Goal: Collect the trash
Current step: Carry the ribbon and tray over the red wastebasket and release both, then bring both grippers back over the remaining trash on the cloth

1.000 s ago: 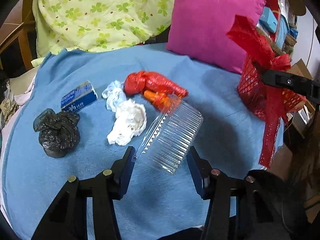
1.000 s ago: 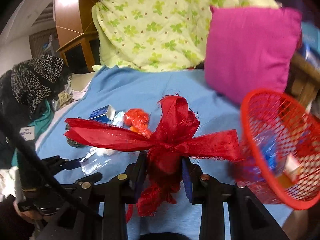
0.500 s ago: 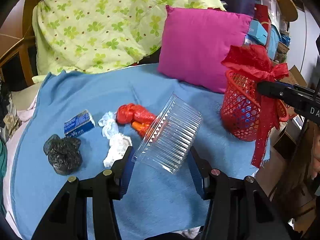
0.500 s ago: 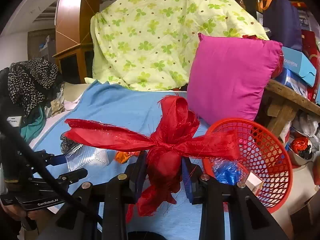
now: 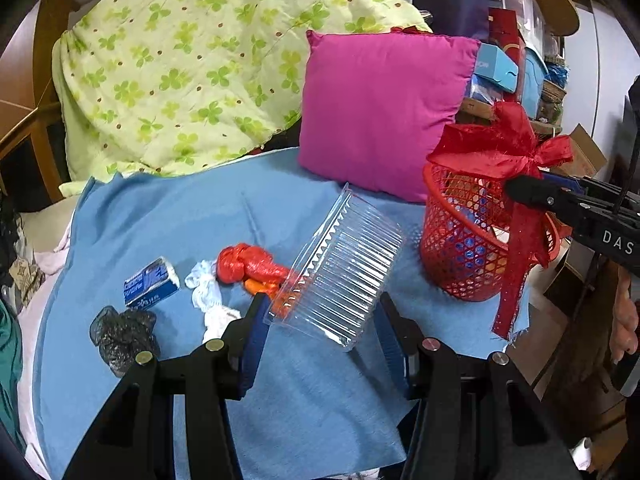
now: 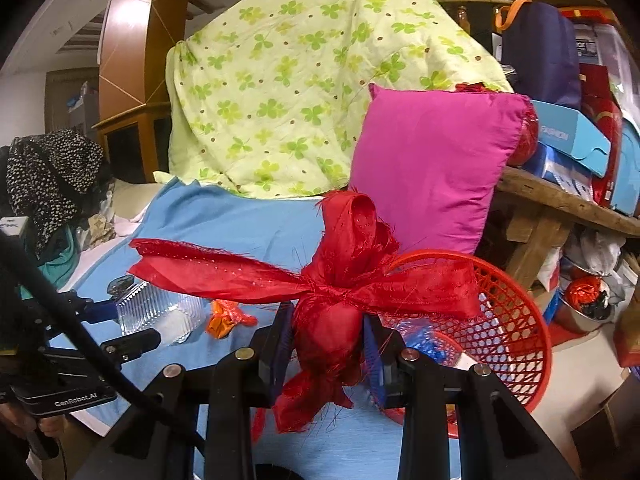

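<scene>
My left gripper (image 5: pixel 320 316) is shut on a clear ribbed plastic container (image 5: pixel 344 264) and holds it above the blue cloth (image 5: pixel 160 216); it also shows in the right wrist view (image 6: pixel 156 312). My right gripper (image 6: pixel 326 336) is shut on a red ribbon bow (image 6: pixel 344 268), held beside the red mesh basket (image 6: pixel 516 328), which holds blue and white scraps. The basket (image 5: pixel 464 248) stands right of the container. On the cloth lie a red knotted bag (image 5: pixel 248 266), an orange wrapper (image 5: pixel 260 286), white tissue (image 5: pixel 208 296), a blue carton (image 5: pixel 150 286) and a black bag (image 5: pixel 122 334).
A magenta pillow (image 5: pixel 384 112) and a green clover quilt (image 5: pixel 192 72) lean at the back of the cloth. A wooden shelf with boxes (image 6: pixel 568 200) stands right of the basket. Clothes (image 6: pixel 48 176) pile up at the left.
My left gripper has lifted the clear container off the cloth and pulled back, so the trash looks smaller. The basket and bow have come closer to the container.
</scene>
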Tool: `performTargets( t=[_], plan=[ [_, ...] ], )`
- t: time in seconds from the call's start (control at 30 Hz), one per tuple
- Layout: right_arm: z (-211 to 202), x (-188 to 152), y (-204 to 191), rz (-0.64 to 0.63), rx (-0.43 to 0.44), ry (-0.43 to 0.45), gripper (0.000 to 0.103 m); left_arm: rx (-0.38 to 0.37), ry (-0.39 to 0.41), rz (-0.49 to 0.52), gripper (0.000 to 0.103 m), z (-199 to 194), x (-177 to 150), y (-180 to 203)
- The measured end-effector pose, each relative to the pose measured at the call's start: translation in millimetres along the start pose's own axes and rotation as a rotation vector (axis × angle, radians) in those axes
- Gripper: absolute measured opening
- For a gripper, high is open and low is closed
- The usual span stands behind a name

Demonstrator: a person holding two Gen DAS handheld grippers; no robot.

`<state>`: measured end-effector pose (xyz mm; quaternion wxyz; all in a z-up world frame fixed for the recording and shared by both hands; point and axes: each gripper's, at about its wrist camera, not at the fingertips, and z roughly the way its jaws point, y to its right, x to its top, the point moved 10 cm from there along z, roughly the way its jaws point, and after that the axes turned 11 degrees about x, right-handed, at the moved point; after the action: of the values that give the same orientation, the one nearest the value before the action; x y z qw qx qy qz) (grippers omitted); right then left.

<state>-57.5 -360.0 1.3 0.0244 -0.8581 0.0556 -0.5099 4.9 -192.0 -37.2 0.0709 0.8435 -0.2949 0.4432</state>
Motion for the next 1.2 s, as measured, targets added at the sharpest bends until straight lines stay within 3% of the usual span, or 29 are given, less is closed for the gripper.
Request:
performTargets(
  t=[0.47, 0.77, 0.87, 1.1, 1.13, 1.2],
  plan=[
    [-25, 0, 44, 0.075, -0.026, 0.041, 0.035, -0.025, 0.047, 0.077, 0.055, -11, 39, 48],
    [-35, -26, 146, 0.421, 0.076, 0.071, 0.035, -0.129, 0.072, 0.102, 0.055, -3, 93, 118],
    [-29, -39, 180, 0.543, 0.106, 0.066, 0.036, -0.151, 0.049, 0.113, 0.056, 11, 103, 146],
    [-8, -55, 208, 0.703, 0.19, 0.064, 0.04, -0.193, -0.049, 0.091, 0.057, 50, 109, 183],
    [-6, -57, 209, 0.719, 0.197, 0.067, 0.041, -0.202, -0.059, 0.079, 0.058, 54, 110, 186],
    [-2, -60, 212, 0.767, 0.212, 0.082, 0.078, -0.198, -0.071, 0.06, 0.06, 59, 108, 184]
  ],
)
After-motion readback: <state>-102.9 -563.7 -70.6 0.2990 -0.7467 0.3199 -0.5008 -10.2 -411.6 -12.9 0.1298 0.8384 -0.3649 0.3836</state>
